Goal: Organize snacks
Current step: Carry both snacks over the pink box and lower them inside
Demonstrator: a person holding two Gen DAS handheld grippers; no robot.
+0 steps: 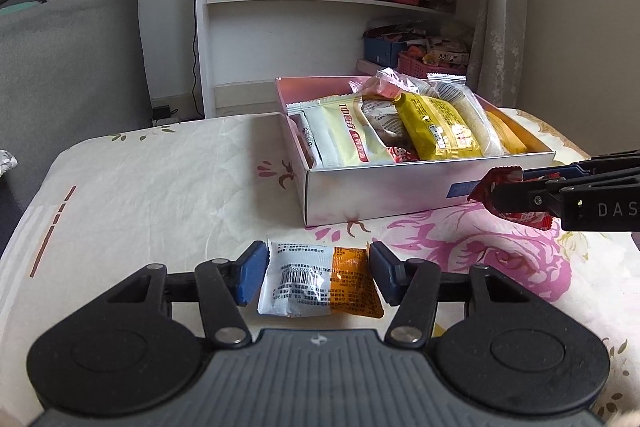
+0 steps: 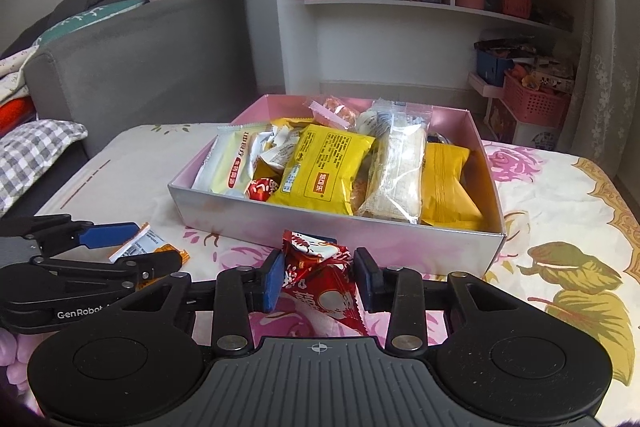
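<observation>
A pink cardboard box [image 1: 360, 195] full of snack packets stands on the flowered table; it also shows in the right wrist view [image 2: 320, 231]. My left gripper [image 1: 318, 277] is shut on a white and orange snack packet [image 1: 316, 285] lying on the cloth in front of the box; it also shows in the right wrist view [image 2: 136, 251]. My right gripper [image 2: 318, 277] is shut on a red snack packet [image 2: 320, 283], held near the box's front wall. In the left wrist view the right gripper [image 1: 500, 193] appears at the right edge with the red packet [image 1: 496, 181].
A grey sofa [image 1: 68, 75] stands to the left. A white shelf unit [image 1: 320, 7] with pink baskets and boxes stands behind the table. The cloth [image 1: 140, 187] left of the box is bare.
</observation>
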